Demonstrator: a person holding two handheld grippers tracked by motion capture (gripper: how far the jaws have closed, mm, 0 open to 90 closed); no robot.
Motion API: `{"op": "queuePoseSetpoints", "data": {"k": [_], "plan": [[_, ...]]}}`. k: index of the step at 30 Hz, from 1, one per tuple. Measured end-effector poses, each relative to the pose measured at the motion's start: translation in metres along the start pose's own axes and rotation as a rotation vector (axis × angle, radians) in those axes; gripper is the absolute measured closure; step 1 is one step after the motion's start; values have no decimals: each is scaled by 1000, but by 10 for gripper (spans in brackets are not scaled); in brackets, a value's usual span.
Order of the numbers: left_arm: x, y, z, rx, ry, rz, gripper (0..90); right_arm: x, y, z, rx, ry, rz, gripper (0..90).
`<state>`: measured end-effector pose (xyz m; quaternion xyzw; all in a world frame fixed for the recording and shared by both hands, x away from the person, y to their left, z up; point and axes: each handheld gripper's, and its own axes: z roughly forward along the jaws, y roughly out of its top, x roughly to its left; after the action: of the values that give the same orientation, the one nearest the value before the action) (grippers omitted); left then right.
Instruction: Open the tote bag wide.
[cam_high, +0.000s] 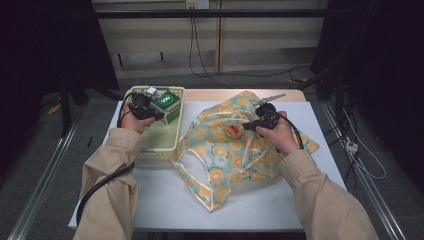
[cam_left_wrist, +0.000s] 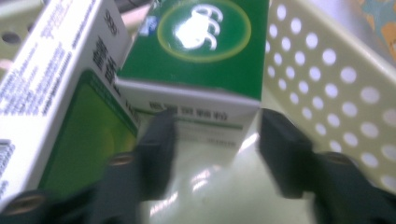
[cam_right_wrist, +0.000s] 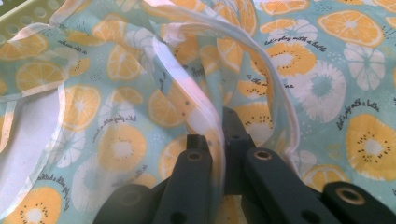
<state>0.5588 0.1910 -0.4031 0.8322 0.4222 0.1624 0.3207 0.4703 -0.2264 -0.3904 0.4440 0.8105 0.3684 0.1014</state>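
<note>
Green box between left tool pads

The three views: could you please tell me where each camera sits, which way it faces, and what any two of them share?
High view: above the person's side, looking forward and down on the table; both sleeves, hands and grippers show.
Left gripper view: rides the left gripper, facing the green box in the basket; its jaws flank the box.
Right gripper view: rides the right gripper, facing the fruit-print bag; its jaws pinch the bag's edge.
Shared: the high view and the left gripper view both show the green box and basket.
</note>
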Motion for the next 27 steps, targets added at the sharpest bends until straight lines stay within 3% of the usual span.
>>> {"op": "queuePoseSetpoints", "data": {"k": [1,5,11,15,16,18,20,22,25,27], "plan": [[0,0,0,7,5,-2,684,0,0,0,0,-2,1,899],[-2,4,2,-13,-5,-35,889,0,0,1,0,0,1,899],[-22,15,6,-31,-61,-20,900,0,0,-1,-1,0,3,899],[-25,18,5,-40,-65,-19,900,1,0,0,2,-1,1,899],[-24,18,3,-35,-51,-29,862,1,0,0,2,3,2,899],[-21,17,-1,-26,-33,-57,644,2,0,0,1,3,-2,899],[-17,15,-5,-14,-15,-66,565,2,0,0,-2,4,-4,899],[-13,14,-9,-14,31,-76,369,2,0,0,-1,4,-3,899],[-9,14,-10,-17,73,-71,234,2,0,0,1,5,-1,899],[-8,17,-6,-24,87,-45,132,2,0,1,4,4,0,899]]}}
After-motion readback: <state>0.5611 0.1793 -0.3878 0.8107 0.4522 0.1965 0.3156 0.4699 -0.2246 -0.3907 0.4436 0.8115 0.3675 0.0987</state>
